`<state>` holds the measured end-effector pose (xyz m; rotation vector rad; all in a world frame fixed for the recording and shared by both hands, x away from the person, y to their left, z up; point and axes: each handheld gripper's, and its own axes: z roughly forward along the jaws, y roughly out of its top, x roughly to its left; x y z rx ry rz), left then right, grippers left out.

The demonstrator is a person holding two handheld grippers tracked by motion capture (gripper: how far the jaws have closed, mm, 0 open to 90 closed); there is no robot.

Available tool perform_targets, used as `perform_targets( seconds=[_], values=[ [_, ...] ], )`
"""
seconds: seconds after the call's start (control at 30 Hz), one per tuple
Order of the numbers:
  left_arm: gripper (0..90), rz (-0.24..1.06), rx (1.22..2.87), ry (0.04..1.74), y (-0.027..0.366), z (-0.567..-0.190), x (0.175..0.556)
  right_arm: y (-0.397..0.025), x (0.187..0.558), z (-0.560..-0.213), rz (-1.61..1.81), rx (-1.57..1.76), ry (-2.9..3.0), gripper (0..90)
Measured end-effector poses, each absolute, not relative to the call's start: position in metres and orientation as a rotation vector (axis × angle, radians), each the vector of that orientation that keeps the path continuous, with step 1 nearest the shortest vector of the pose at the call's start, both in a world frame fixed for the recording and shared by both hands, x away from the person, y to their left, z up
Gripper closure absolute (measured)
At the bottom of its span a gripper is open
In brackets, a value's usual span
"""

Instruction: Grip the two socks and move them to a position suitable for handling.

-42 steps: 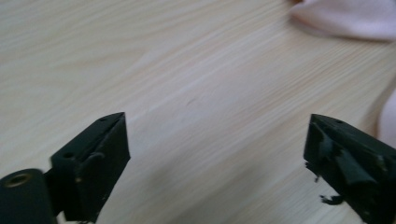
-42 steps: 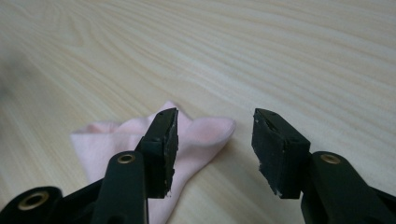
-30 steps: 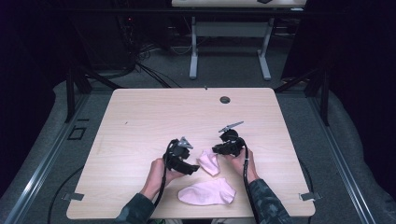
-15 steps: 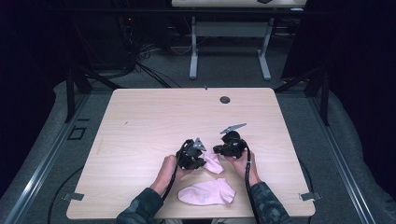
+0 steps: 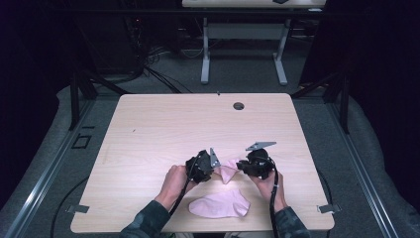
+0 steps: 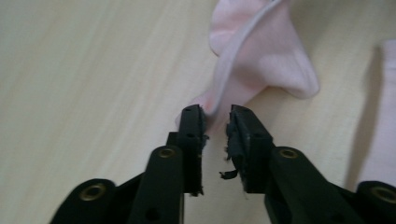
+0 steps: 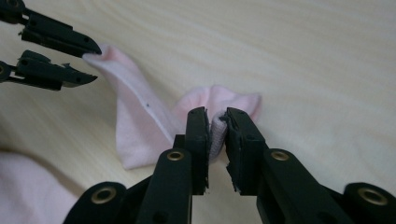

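Pink sock stretched between the two grippers, near the front edge of the pale wood worktop. The left gripper sits just left of it and the right gripper just right, with a hand behind each one coming in from the bottom of the high view.

From the left gripper view, the left gripper has its jaws nearly together, pinching a thin bit of the sock's edge right at the tips. The sock fans out away from it, with a lighter seam running along it. It looks like a grip, but only on a sliver of fabric.

From the right gripper view, the right gripper is clamped onto a bunched fold of the sock, fabric clearly squeezed between the jaws. The other end of the sock reaches to the upper left, where the left gripper has the tip, its jaws looking a little apart from this angle.

A second pink sock lies flat on the worktop, closer to the person, between the two forearms and apart from the held one. There's a small round hole in the worktop near its far edge.
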<state>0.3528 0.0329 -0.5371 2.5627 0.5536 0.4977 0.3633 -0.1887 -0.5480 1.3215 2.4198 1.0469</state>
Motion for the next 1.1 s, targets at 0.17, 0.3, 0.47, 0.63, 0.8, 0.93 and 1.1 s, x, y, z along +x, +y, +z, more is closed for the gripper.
perform_targets(
  seconds=[0.17,0.3,0.47,0.63,0.8,0.93,1.1],
  values=[
    [55.9,0.339,2.484,0.64,0.048,-0.536,0.354,-0.207,0.353,-0.553,1.058,1.391,2.444,64.6],
    [47.0,0.314,2.416,0.708,0.057,-0.531,0.359,-0.221,0.352,-0.546,1.104,1.388,2.405,60.8],
    [40.1,0.261,2.336,0.763,0.059,-0.515,0.373,-0.231,0.371,-0.541,1.092,1.441,2.397,58.4],
    [35.4,0.189,2.325,0.761,0.05,-0.514,0.388,-0.22,0.38,-0.551,1.055,1.435,2.462,57.6],
    [44.1,0.14,2.36,0.718,0.039,-0.518,0.397,-0.204,0.389,-0.559,0.988,1.366,2.536,61.8],
    [59.2,0.131,2.384,0.691,0.035,-0.522,0.399,-0.199,0.389,-0.561,0.96,1.356,2.545,68.3],
    [85.0,0.125,2.393,0.656,0.029,-0.528,0.399,-0.199,0.387,-0.566,0.96,1.354,2.557,79.0]
  ],
)
